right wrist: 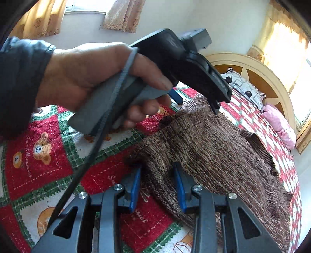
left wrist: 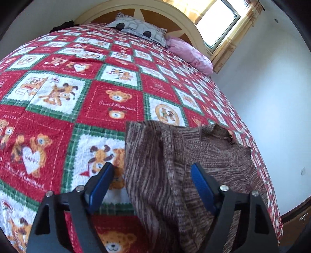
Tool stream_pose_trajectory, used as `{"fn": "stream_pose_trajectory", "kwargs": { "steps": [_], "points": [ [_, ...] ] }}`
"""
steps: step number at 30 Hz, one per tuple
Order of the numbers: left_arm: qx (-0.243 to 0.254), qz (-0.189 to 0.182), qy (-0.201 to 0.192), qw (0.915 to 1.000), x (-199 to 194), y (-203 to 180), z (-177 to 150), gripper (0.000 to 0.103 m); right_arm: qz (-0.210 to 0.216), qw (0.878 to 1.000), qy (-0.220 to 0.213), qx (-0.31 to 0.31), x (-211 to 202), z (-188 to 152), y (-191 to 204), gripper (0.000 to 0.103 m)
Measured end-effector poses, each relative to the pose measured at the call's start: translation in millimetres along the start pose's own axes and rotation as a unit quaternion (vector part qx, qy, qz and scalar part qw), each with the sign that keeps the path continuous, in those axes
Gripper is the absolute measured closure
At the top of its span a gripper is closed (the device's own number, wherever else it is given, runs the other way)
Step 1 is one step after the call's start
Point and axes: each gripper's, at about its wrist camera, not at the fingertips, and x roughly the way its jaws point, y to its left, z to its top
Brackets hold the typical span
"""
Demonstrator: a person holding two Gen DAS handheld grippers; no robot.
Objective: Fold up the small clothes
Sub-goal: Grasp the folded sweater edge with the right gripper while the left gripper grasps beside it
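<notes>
We see a brown knit sweater lying on a red, green and white teddy-bear bedspread, lower right of the left wrist frame. The left gripper stands wide open, sweater edge between its blue fingers, pads not pressing it. In the right wrist frame, the right gripper at bottom center is partly closed with a fold of sweater between its jaws; we cannot tell if the pads pinch it. A hand in a dark sleeve holds the left tool, upper left. Pillows lie by the headboard.
</notes>
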Motion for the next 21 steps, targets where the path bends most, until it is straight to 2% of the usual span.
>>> {"fn": "stream_pose_trajectory", "kwargs": {
  "steps": [3, 5, 6, 7, 8, 10, 14, 17, 21],
  "points": [
    [0.000, 0.003, 0.004, 1.0000, 3, 1, 1, 0.036, -0.002, 1.000, -0.001, -0.001, -1, 0, 2, 0.070],
    [0.002, 0.008, 0.016, 0.9998, 6, 0, 1, 0.067, 0.000, 1.000, -0.002, 0.001, -3, 0, 2, 0.070],
    [0.001, 0.009, 0.020, 0.9998, 8, -1, 3, 0.075, -0.001, 1.000, -0.003, 0.000, -4, 0, 3, 0.072],
    [-0.002, 0.001, 0.024, 0.9997, 9, -1, 4, 0.089, 0.000, 1.000, -0.004, -0.002, -5, 1, 4, 0.076],
    [-0.008, -0.008, 0.028, 0.9995, 10, -1, 4, 0.090, 0.000, 1.000, -0.005, -0.004, -6, 1, 4, 0.078],
    [-0.021, -0.019, 0.019, 0.9994, 6, 0, 5, 0.092, 0.004, 1.000, -0.010, -0.003, -12, 1, 5, 0.095],
    [-0.059, -0.058, -0.006, 0.9965, -10, 0, 9, 0.093, 0.028, 0.998, -0.029, 0.043, -28, 0, -13, 0.098],
    [-0.044, -0.058, -0.013, 0.9973, -19, -14, 12, 0.093, 0.041, 0.995, -0.041, 0.077, -39, -1, -31, 0.098],
    [-0.054, -0.064, -0.024, 0.9962, -25, -23, 14, 0.093, 0.037, 0.993, -0.063, 0.097, -57, -2, -45, 0.099]
  ]
}}
